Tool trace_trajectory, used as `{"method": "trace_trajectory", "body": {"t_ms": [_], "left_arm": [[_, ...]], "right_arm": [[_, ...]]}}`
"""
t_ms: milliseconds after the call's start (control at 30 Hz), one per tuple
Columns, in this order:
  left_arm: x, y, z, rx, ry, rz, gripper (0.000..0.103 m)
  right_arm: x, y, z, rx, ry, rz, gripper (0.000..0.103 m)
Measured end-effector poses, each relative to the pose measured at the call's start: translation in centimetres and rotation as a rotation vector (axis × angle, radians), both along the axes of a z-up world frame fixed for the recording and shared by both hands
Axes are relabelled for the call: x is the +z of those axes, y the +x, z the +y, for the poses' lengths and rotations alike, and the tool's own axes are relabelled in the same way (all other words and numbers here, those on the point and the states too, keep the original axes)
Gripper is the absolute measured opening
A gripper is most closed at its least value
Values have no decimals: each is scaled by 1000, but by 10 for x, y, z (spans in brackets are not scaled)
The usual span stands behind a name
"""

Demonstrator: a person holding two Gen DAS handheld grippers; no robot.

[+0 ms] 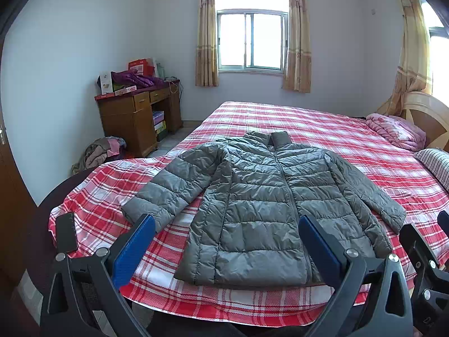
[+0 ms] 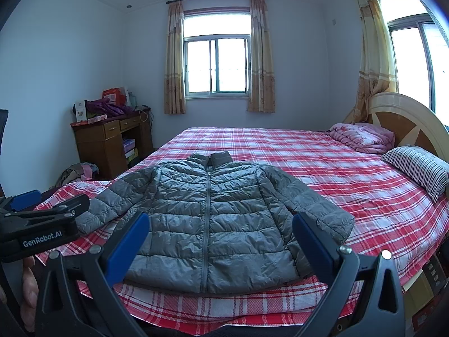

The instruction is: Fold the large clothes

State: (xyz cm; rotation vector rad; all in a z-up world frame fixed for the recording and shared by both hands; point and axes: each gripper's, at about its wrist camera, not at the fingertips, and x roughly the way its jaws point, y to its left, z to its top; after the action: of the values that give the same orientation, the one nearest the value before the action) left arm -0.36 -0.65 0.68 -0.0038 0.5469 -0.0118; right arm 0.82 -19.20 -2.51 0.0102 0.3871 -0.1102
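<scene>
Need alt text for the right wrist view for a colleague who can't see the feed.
A grey puffer jacket lies flat, zipped and face up, sleeves spread, on a red plaid bed, untouched. The right gripper hovers open before its hem, blue fingers apart; the left gripper shows at the left edge. A striped pillow lies at right.

Jackets lying: one (image 1: 258,205)
Grippers showing: two (image 1: 227,241) (image 2: 220,238)
Pillows sitting: one (image 2: 418,168)
Windows showing: two (image 2: 217,66) (image 2: 412,61)
Phones lying: one (image 1: 66,231)
</scene>
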Motion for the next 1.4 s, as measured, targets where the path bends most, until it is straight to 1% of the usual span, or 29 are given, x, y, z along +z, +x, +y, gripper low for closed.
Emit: {"method": "trace_trajectory", "body": {"t_ms": [1167,1333,1400], "left_arm": [[-2,3,2,-2,-3,2,102],[-9,13,3,-24,-10,22,102],[-15,23,5,-22,-8,25,102]], "right_arm": [[-3,1,-4,0,16,11,103],[-4,1,-5,1,21,16,103],[-7,7,-10,8,39,36,103]]}}
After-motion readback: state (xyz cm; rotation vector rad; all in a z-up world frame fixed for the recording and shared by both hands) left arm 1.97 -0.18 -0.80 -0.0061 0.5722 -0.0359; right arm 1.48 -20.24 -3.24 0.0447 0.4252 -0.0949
